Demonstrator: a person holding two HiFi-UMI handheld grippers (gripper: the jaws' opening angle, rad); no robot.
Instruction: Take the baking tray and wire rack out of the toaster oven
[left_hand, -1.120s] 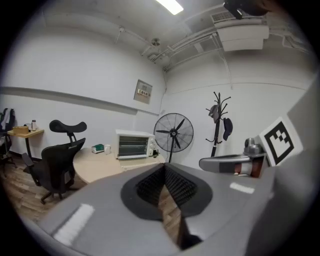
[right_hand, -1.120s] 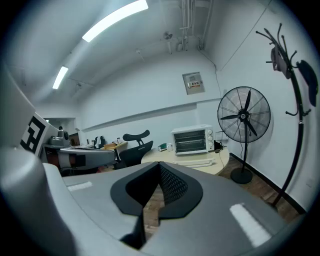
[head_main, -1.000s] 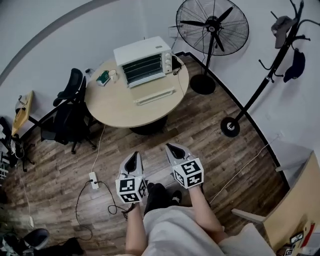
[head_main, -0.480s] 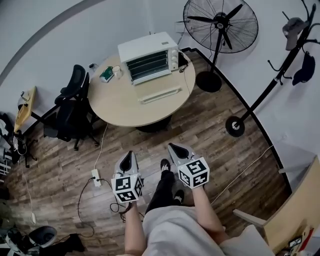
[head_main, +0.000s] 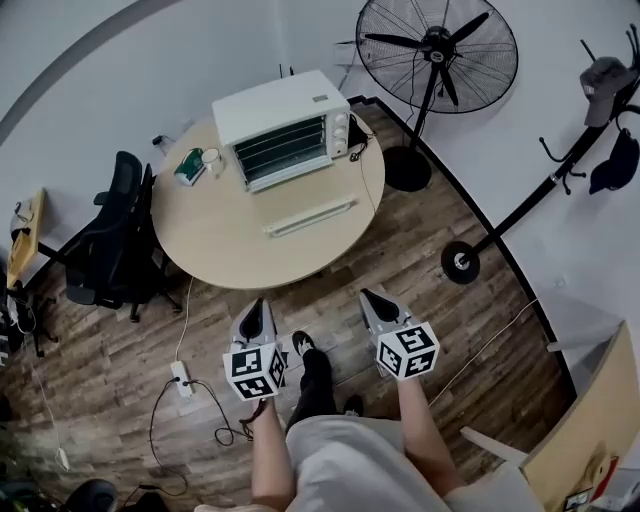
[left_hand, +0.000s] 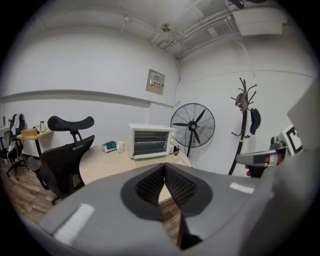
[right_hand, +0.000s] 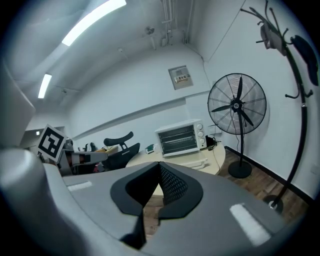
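The white toaster oven (head_main: 280, 125) stands at the far side of the round wooden table (head_main: 220, 235); dark rack wires show in its front. It also appears in the left gripper view as the oven (left_hand: 150, 141) and in the right gripper view as the oven (right_hand: 180, 138). A pale long bar (head_main: 310, 215) lies on the table in front of it. My left gripper (head_main: 256, 305) and right gripper (head_main: 368, 296) are held over the floor, short of the table's near edge, pointing at it. Both are shut and empty: left gripper (left_hand: 164, 167), right gripper (right_hand: 159, 165).
A black office chair (head_main: 110, 240) stands left of the table. A standing fan (head_main: 440, 50) and a coat stand (head_main: 560, 160) are to the right by the wall. A green box (head_main: 188, 167) and a cup (head_main: 211, 158) sit beside the oven. A power strip (head_main: 182, 378) with cables lies on the floor.
The person has stepped toward the table, so it sits nearer in the head view. Both grippers have come forward with it, still shut and empty.
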